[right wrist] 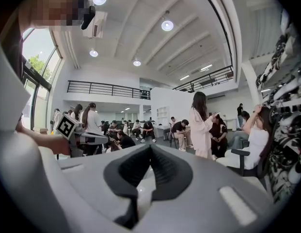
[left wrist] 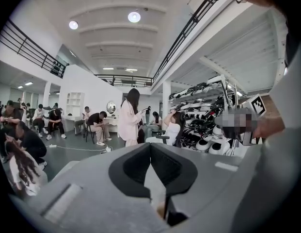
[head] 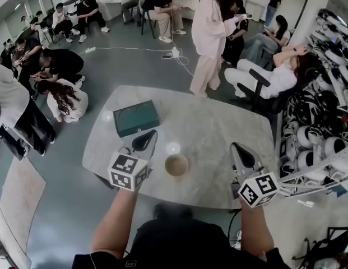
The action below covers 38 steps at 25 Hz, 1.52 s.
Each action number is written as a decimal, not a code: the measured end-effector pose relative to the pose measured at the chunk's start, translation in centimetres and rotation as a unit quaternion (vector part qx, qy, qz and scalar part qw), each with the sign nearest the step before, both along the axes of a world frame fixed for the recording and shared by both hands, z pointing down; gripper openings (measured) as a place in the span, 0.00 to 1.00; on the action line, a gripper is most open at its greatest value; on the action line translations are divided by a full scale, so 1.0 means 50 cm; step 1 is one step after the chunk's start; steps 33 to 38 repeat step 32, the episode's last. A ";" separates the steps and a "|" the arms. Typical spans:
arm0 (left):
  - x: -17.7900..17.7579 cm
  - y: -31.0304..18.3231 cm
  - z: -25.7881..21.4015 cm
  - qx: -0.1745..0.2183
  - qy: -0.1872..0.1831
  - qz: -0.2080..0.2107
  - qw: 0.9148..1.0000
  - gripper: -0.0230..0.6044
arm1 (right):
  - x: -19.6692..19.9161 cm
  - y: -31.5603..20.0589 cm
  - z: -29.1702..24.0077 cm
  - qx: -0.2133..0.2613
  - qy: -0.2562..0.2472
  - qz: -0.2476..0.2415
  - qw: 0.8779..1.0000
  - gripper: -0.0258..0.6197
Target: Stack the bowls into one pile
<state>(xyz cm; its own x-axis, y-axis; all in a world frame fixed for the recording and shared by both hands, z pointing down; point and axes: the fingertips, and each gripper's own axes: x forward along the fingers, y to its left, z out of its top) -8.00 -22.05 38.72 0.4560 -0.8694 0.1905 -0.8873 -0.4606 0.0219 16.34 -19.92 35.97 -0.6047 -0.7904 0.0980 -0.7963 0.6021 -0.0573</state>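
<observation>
A tan bowl [head: 176,165] stands on the marble table [head: 218,128], near its front edge; from above I cannot tell how many bowls are in it. My left gripper [head: 154,133] hovers just left of the bowl, its jaws shut and empty. My right gripper [head: 234,145] is off to the bowl's right, apart from it, also shut with nothing held. In the left gripper view the left gripper [left wrist: 150,145] has its black pads meeting at the tip. The right gripper view shows the right gripper [right wrist: 150,147] closed the same way. Both point nearly level over the table.
A dark green box [head: 135,117] lies on the table behind the left gripper. A person in white [head: 210,35] stands beyond the far edge, and several people sit around the room. Racks of white helmets [head: 319,133] line the right side.
</observation>
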 end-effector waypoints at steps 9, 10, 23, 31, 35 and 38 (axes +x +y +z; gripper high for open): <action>0.008 -0.001 -0.025 0.012 -0.007 0.002 1.000 0.05 | 0.006 -0.005 -0.024 0.016 0.003 0.001 1.000 0.04; 0.005 -0.001 -0.028 0.013 -0.007 0.001 1.000 0.05 | 0.002 -0.004 -0.025 0.017 0.004 -0.001 1.000 0.04; -0.002 0.006 -0.009 -0.002 -0.012 0.001 1.000 0.05 | -0.011 0.001 0.000 0.001 0.005 -0.009 1.000 0.04; -0.017 0.009 -0.006 0.002 -0.018 0.003 1.000 0.05 | -0.024 0.004 -0.001 0.003 0.008 -0.012 1.000 0.04; -0.019 0.009 -0.008 0.002 -0.017 0.003 1.000 0.05 | -0.026 0.004 -0.004 0.004 0.009 -0.013 1.000 0.04; -0.019 0.009 -0.008 0.002 -0.017 0.003 1.000 0.05 | -0.026 0.004 -0.004 0.004 0.009 -0.013 1.000 0.04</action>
